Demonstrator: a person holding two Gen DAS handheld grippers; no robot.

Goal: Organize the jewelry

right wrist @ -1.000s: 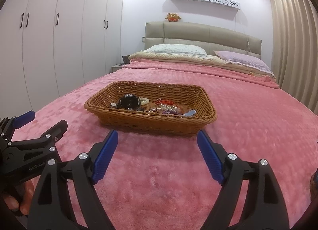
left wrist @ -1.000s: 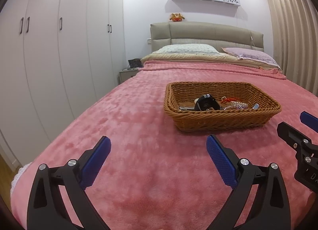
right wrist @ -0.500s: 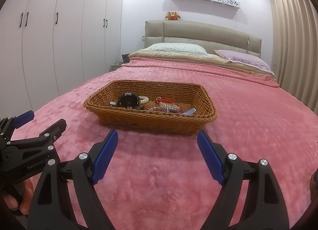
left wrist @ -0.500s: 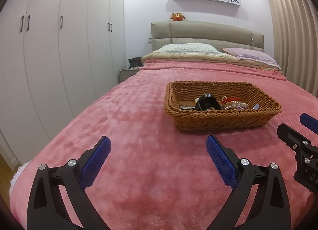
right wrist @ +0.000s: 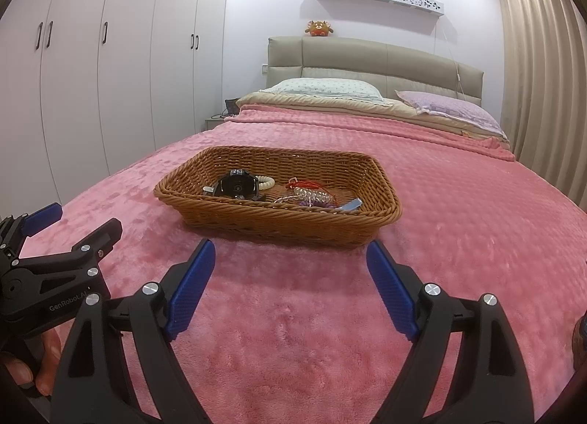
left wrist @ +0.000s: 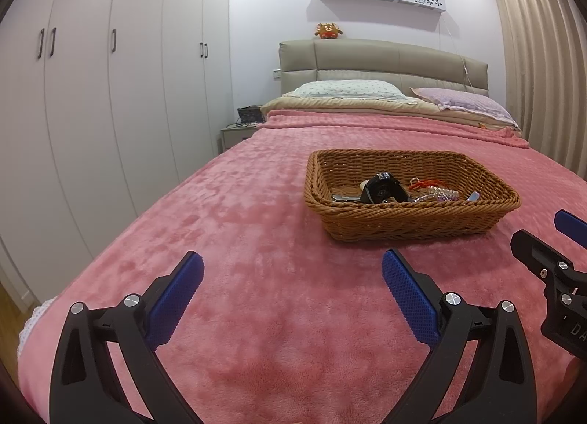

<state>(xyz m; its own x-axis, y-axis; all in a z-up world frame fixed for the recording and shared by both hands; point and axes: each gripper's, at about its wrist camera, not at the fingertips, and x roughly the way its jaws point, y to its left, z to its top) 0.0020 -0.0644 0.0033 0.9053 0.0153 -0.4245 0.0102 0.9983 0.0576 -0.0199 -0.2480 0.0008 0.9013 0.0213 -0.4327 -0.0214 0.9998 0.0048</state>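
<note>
A wicker basket (right wrist: 279, 204) sits on a pink plush blanket (right wrist: 458, 211) covering a bed, roughly midway along the mattress. Inside the basket lie the jewelry pieces: a black watch (right wrist: 236, 186) at the left, a cream bead bracelet (right wrist: 266, 182) just behind and touching it, a red cord piece (right wrist: 303, 185) near the centre, clear and purple beaded strands (right wrist: 315, 200) in front of that, and a small blue-grey item (right wrist: 351, 205) at the right — its kind cannot be told.

The right gripper (right wrist: 290, 273) hovers low over the blanket directly in front of the basket, jaws spread wide and holding nothing; the blue pads (right wrist: 190, 288) stand apart from the basket's near wall. The left gripper (left wrist: 291, 284) is likewise released and empty, positioned to the left of the basket and further back. In the left wrist view the same basket (left wrist: 411, 218) appears ahead and to the right, with the watch (left wrist: 383, 189) leaning against its near wall, and part of the right gripper (left wrist: 550, 262) enters from the right edge.

Background: a beige padded headboard (right wrist: 367, 61) with a small orange plush toy (right wrist: 320, 28) on top, two pillows (right wrist: 323, 88), a white wardrobe (right wrist: 110, 57) at left, and beige curtains (right wrist: 543, 75) at right.
</note>
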